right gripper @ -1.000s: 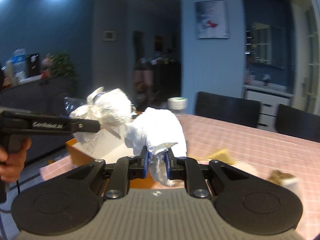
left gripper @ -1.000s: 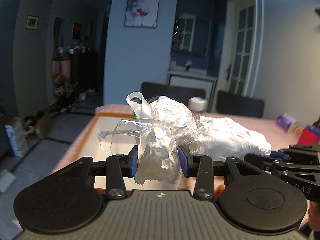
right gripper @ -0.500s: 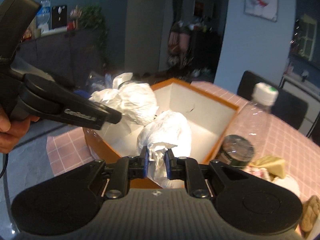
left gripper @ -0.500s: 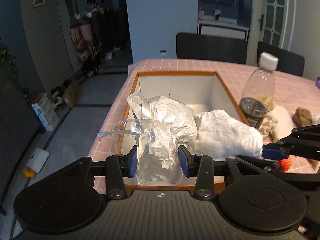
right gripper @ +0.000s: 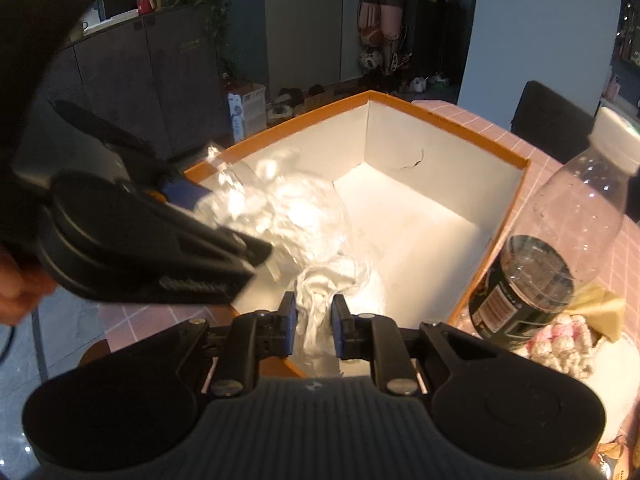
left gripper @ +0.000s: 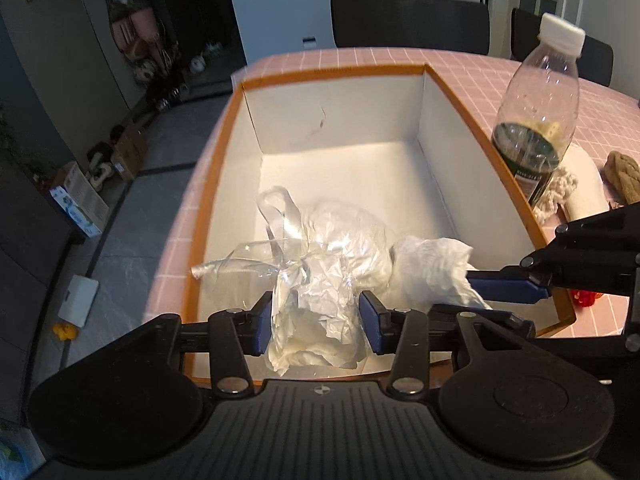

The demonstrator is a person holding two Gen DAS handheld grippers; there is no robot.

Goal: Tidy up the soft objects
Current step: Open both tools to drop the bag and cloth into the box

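Sitting between both grippers' fingers, crumpled bags (left gripper: 320, 320) (over box (left gripper: 224, 184)): left (left gripper: 316, 322) loosening, right (right gripper: 314, 326) clamped.

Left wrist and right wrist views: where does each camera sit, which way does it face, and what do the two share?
Left wrist: on the left tool, tilted down into the orange-rimmed box; its jaws, just opening, hold a clear plastic bag; the right tool enters from the right.
Right wrist: on the right tool, tilted down over a corner of the box, gripping a white bag; the left tool and a hand show on the left.
Shared: box, both bags, bottle, each other's tool.
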